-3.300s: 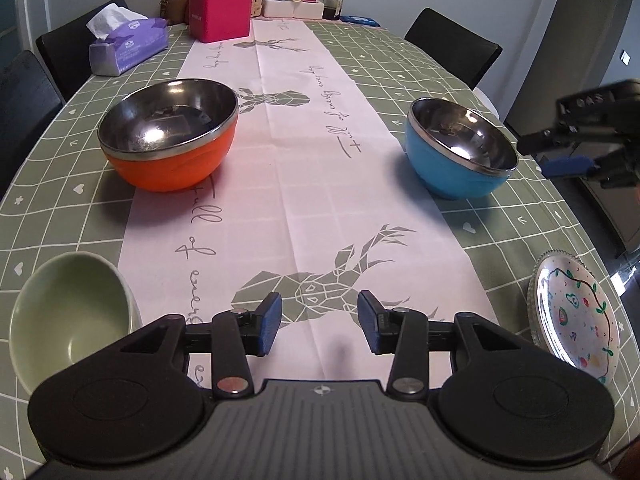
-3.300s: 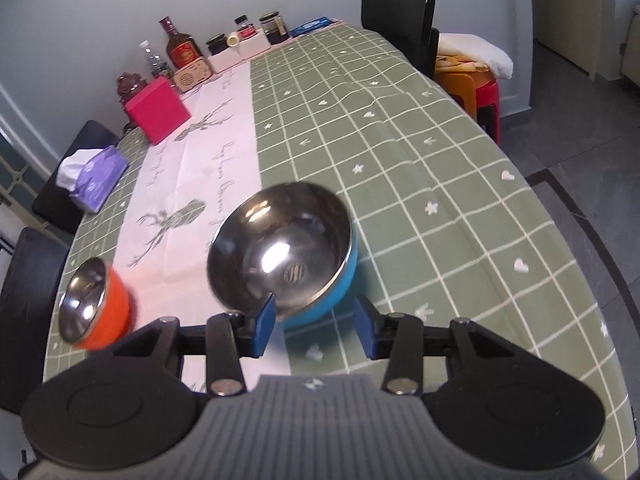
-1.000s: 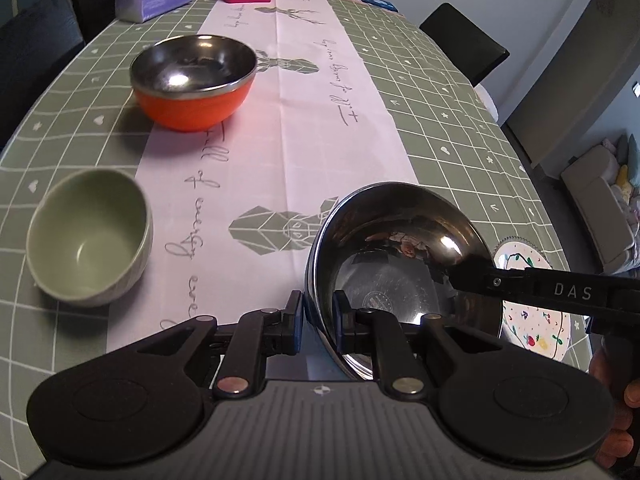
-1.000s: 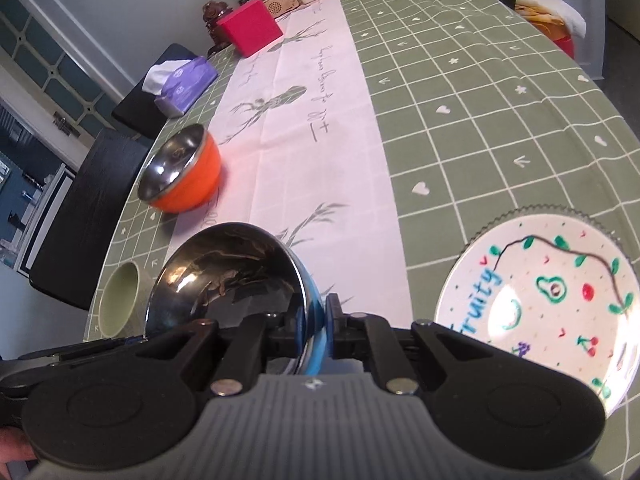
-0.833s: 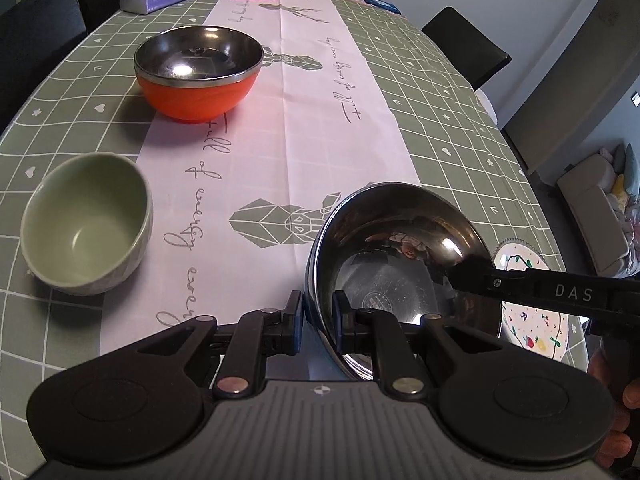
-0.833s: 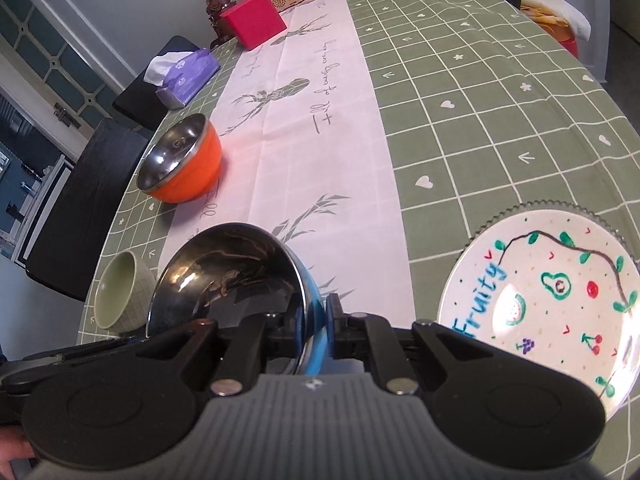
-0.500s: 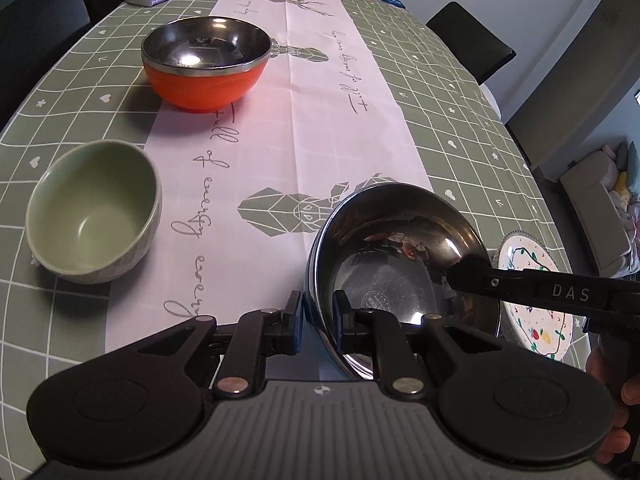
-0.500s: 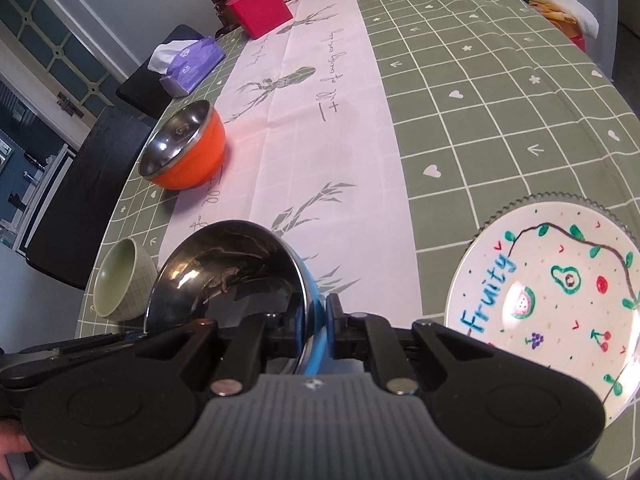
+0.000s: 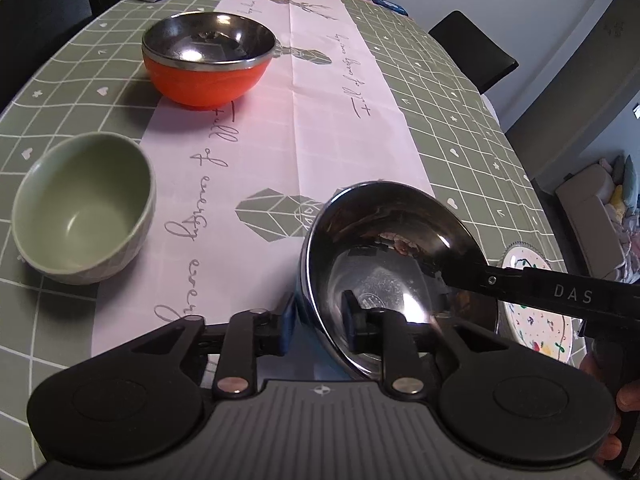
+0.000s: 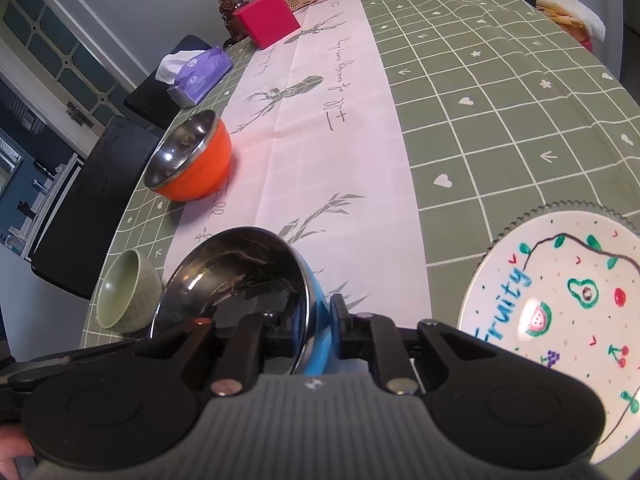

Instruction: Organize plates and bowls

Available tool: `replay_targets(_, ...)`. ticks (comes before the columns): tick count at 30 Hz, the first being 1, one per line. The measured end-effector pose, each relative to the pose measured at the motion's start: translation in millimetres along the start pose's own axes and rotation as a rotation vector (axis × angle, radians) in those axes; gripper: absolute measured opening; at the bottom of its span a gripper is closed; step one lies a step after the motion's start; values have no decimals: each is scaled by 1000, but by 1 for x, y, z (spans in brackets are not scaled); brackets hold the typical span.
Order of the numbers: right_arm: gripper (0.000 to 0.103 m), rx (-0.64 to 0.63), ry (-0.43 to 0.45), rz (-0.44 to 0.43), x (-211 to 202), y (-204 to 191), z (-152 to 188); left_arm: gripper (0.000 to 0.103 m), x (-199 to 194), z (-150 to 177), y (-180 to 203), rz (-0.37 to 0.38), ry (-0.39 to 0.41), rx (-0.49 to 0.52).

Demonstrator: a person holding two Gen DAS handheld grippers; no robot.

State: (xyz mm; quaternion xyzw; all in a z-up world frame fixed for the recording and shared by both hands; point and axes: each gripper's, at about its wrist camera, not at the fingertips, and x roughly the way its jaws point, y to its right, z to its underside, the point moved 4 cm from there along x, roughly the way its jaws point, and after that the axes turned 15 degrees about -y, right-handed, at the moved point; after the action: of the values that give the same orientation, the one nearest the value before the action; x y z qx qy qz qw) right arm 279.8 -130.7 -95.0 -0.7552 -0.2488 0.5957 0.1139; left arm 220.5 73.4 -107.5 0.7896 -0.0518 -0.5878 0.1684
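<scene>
Readable writing first: "DAS" in pale letters on the black body of the right gripper (image 9: 444,280) where it reaches in from the right of the left wrist view; "Fruity" in blue on the painted plate (image 10: 560,312), beside drawn watermelon, avocado, cherries and grapes; and grey cursive on the pink table runner (image 9: 332,128), of which only scraps such as "full of" can be made out. The bottle label at the far end of the table is too small to read.

Taking the blue steel-lined bowl (image 9: 396,268) as landmark: it sits at the near end of the runner, tilted, its mirrored inside empty apart from reflections. The left gripper (image 9: 320,322) pinches its near rim, one blue pad outside the wall and one inside. The right gripper (image 10: 316,330) clamps the rim from the opposite side, one finger inside the bowl and one against the blue wall. Whether the bowl's base touches the runner is hidden behind the grippers.

The painted plate lies just right of the bowl on the green checked tablecloth (image 10: 500,92), cut off by the frame edge in the right wrist view and half hidden behind the bowl and gripper in the left. The pale green ceramic bowl (image 9: 84,208), empty, stands to the left of the bowl, off the runner. The orange steel-lined bowl (image 9: 208,64), also empty, is farther away and left, straddling the runner's edge. Beyond it are a purple tissue pack (image 10: 198,74) and a pink box (image 10: 266,24).
</scene>
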Motion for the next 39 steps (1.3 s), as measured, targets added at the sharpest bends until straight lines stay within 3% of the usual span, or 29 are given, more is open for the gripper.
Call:
replay_targets(2,19,-6,13,-2,-2,-1,0,49,-1,0,0,15,11,-3)
replay_targets(5,35,-24,43,10,-8,-3,0,55,-9,0,3,7,59,13)
replay_targets(7,36,-46,64,33,-12,-5,0,59,-15,0,4,-9,97,28)
replay_targets(14,43,-91,164,58,-30,-11,2,62,-46,4,25,-97,316,157)
replay_targets(17,45,-116,215,70,-39,-15,2,65,-56,5,31,-104,368,195)
replay_targets(20,54,-151,236,86,-43,-21,1,65,-60,-1,30,-108,351,209)
replay_targets(30,55,-182,153,93,-35,-50,-19,65,-76,-35,3,-183,297,270)
replay_targets(39,55,-150,53,52,-13,-101,-59,65,-81,-84,-58,-97,263,130)
